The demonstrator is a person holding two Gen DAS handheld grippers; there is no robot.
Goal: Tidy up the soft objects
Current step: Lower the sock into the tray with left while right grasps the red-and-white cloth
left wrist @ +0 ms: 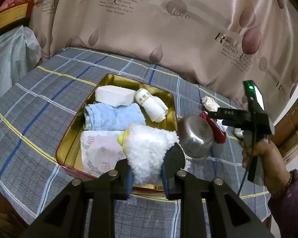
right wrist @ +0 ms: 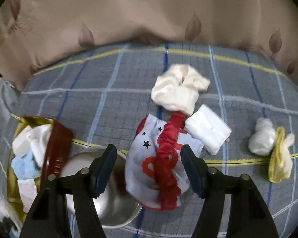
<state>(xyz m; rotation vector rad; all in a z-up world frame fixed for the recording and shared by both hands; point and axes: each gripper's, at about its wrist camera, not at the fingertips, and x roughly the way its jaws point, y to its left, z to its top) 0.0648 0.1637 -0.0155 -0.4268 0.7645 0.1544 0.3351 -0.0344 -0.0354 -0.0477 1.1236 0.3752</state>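
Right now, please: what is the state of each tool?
Left tool: closed on the fluffy white toy, over the tin.
Right tool: open, holding nothing, above the red-and-white cloth.

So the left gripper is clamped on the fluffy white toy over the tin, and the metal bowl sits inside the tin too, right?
Not quite: the left gripper does clamp the fluffy white toy over the tin, but the metal bowl sits outside it, on the bedsheet, as the left wrist view shows.

From the left wrist we looked obliquely down, close over the gold rectangular metal tin [left wrist: 173, 107]; from the right, steeper; both views shared the upturned steel pot [right wrist: 117, 204] on the checked blue-grey bedspread [left wrist: 49, 91].
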